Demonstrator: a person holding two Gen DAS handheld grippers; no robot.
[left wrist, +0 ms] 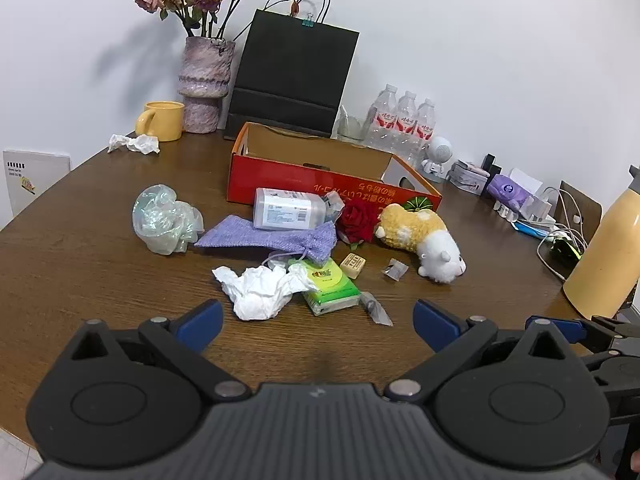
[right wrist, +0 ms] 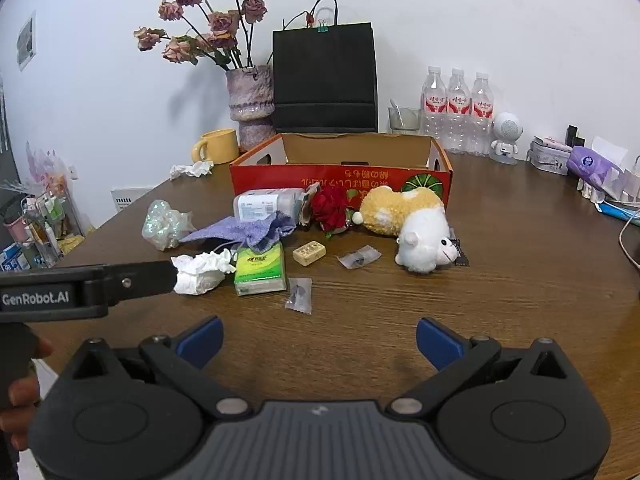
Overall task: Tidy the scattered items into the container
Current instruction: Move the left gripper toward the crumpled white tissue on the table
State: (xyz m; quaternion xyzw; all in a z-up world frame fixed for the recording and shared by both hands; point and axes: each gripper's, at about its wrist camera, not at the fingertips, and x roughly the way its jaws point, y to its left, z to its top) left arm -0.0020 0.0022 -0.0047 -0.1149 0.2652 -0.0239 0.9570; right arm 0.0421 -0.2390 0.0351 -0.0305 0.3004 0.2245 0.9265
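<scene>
Left gripper (left wrist: 318, 322) and right gripper (right wrist: 319, 342) both gaped wide, empty, near of scattered items; red box (right wrist: 340, 178) far.

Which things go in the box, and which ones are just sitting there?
For the box:
plush toy
red rose
green tissue pack
crumpled tissue
purple pouch

Just sitting there:
vase
yellow mug
water bottles
black bag

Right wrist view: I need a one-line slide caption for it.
Open right gripper hovers over a wooden table strewn with tissue, plush toy and sachets, before an empty red cardboard box.
</scene>
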